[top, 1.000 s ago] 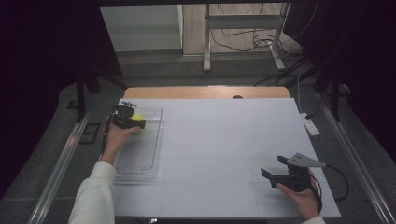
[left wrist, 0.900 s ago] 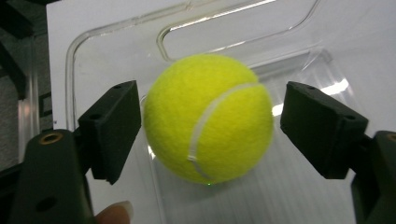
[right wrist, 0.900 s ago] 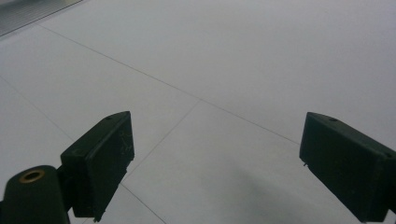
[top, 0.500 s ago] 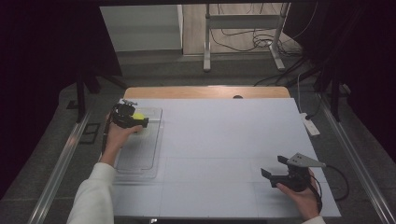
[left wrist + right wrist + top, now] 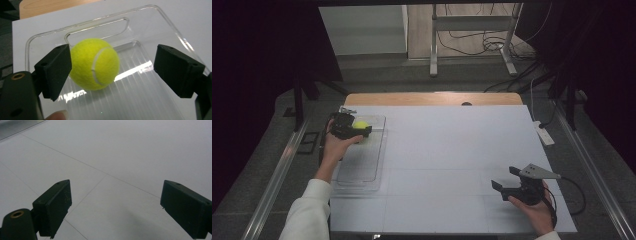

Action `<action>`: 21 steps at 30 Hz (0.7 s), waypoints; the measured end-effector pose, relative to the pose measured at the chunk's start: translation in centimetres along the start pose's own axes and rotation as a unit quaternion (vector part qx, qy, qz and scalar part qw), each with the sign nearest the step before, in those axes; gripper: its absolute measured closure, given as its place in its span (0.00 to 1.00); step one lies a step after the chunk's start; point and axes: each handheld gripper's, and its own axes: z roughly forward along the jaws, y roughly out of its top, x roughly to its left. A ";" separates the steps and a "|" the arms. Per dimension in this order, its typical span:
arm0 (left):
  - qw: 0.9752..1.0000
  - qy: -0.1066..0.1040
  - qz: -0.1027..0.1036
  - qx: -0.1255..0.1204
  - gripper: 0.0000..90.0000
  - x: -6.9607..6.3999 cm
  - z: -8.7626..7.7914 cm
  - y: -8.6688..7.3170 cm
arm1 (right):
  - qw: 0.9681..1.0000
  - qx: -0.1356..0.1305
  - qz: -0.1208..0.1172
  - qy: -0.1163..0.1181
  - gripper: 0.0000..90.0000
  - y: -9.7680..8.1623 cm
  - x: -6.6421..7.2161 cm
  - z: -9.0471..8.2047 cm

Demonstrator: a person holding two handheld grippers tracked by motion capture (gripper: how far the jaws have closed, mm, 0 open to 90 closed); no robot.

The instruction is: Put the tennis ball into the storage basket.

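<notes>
A yellow tennis ball [image 5: 94, 63] lies in the far end of a clear plastic tray [image 5: 150, 82], near its handle cut-out. My left gripper [image 5: 113, 66] is open around the ball and its jaws have just been closing. The left jaw is at the ball's side and the right jaw stands well clear of it. In the high view the ball [image 5: 360, 124] and the left gripper [image 5: 354, 131] are at the far end of the tray [image 5: 362, 165] on the table's left. My right gripper [image 5: 503, 186] is open and empty above the white table near the front right [image 5: 115, 205].
The white table top [image 5: 452, 150] spreads between the two hands. A white power strip [image 5: 543, 133] lies at the right edge. A strip of wooden table [image 5: 427, 98] shows along the far side.
</notes>
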 end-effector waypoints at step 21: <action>0.996 -0.069 0.024 -0.052 0.17 -2.5 -3.0 -1.7 | 1.000 -0.002 0.000 0.007 0.12 0.0 -0.2 0.0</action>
